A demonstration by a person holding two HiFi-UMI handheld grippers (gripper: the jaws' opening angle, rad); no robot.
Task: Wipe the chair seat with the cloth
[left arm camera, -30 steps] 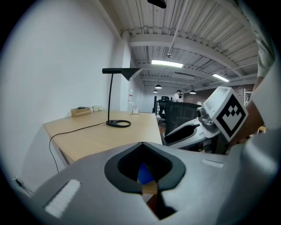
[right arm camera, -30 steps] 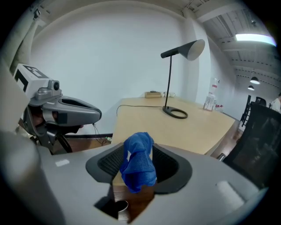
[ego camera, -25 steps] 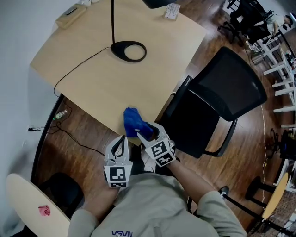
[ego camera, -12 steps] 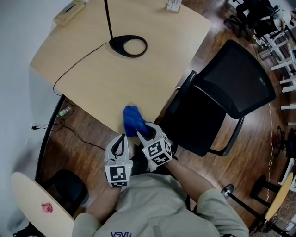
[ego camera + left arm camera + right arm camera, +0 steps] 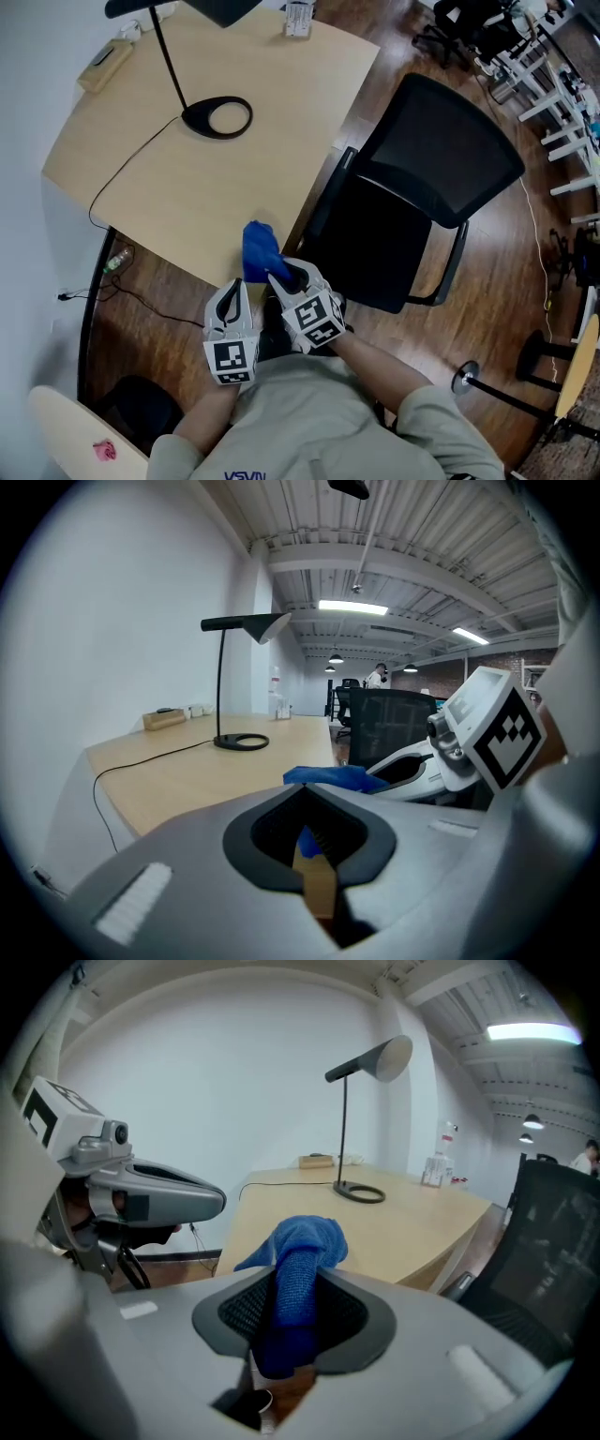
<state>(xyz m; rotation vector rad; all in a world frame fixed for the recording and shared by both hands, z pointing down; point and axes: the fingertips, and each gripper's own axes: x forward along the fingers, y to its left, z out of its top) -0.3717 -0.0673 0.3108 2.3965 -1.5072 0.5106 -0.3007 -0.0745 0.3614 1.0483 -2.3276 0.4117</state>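
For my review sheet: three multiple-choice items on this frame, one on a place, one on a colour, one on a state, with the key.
1. The lamp stands on: A) the desk B) a shelf C) a stool.
2. The cloth is: A) red B) blue C) white.
3. The right hand-held gripper is: A) open and empty B) shut on a cable C) shut on the cloth.
Key: 1 A, its ring base rests on the desk top; 2 B, blue in every view; 3 C, its jaws have just been closing, the cloth pinched between them.
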